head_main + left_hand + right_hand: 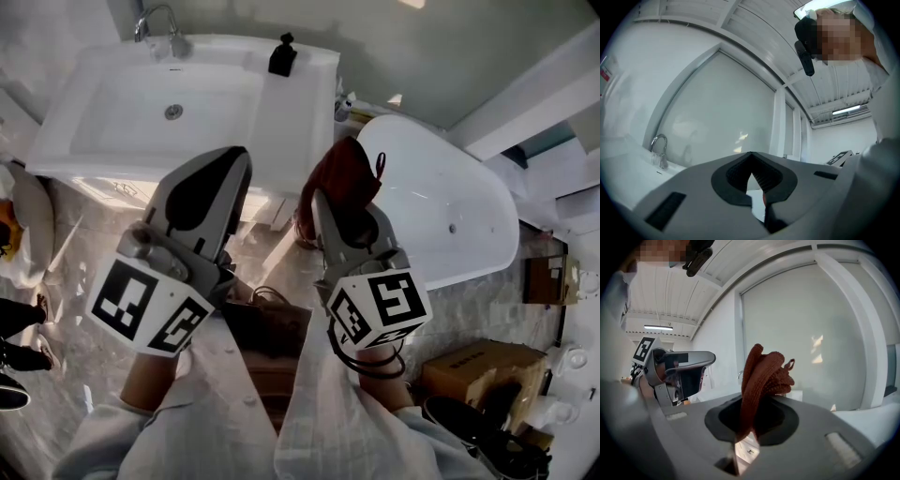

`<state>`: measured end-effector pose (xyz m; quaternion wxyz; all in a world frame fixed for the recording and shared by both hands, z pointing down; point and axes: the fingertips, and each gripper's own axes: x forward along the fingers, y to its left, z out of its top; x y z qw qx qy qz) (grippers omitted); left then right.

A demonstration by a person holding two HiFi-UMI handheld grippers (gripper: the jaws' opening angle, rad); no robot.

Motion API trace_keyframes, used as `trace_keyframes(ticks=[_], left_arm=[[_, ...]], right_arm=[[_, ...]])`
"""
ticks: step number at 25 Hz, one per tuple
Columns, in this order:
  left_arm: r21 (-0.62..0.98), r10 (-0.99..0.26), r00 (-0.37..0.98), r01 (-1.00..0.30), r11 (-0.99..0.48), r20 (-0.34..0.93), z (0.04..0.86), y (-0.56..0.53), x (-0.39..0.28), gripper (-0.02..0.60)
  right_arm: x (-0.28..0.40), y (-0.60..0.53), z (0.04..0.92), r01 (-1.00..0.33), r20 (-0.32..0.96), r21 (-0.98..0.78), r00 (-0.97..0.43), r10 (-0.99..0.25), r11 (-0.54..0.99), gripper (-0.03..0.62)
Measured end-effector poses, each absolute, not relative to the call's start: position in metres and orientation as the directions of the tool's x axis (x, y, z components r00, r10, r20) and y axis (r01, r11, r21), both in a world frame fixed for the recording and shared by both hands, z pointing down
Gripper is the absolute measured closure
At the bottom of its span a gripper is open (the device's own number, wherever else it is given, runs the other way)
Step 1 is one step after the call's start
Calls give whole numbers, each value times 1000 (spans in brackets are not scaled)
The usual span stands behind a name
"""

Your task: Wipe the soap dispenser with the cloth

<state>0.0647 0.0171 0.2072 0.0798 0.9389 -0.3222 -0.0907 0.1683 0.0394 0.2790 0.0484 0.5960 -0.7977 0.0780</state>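
Observation:
The black soap dispenser [282, 54] stands on the right part of the white sink counter [291, 112], well beyond both grippers. My right gripper [330, 204] is shut on a dark red knitted cloth [342, 178], which bunches up above its jaws. In the right gripper view the cloth [764, 373] sticks up from between the jaws of that gripper [752, 405]. My left gripper [238, 156] is held beside it, shut with nothing in it; its jaws meet at the tips [750, 156]. Neither gripper view shows the dispenser.
A chrome faucet [156, 21] stands at the back of the basin [141, 108]. A white bathtub [450, 206] lies to the right. A cardboard box [480, 367] and dark shoes [487, 436] sit on the floor at lower right. Another person's feet [17, 328] show at the left edge.

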Motion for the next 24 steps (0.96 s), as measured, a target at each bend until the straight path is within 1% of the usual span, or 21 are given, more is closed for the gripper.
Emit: trace_keyframes(ticks=[13, 18, 20, 24], left_arm=[[212, -590, 798, -560, -801, -121, 208, 34, 87, 578], [221, -530, 842, -500, -837, -102, 209, 38, 105, 578], [227, -549, 832, -520, -823, -86, 209, 38, 105, 578], [220, -623, 780, -598, -771, -62, 206, 45, 98, 578]], right_arm=[[188, 60, 284, -966, 176, -75, -258, -950, 248, 539], [197, 68, 283, -979, 177, -81, -198, -964, 186, 539], [197, 66, 285, -974, 175, -88, -220, -960, 207, 539], [188, 66, 284, -950, 158, -109, -308, -938, 294, 540]])
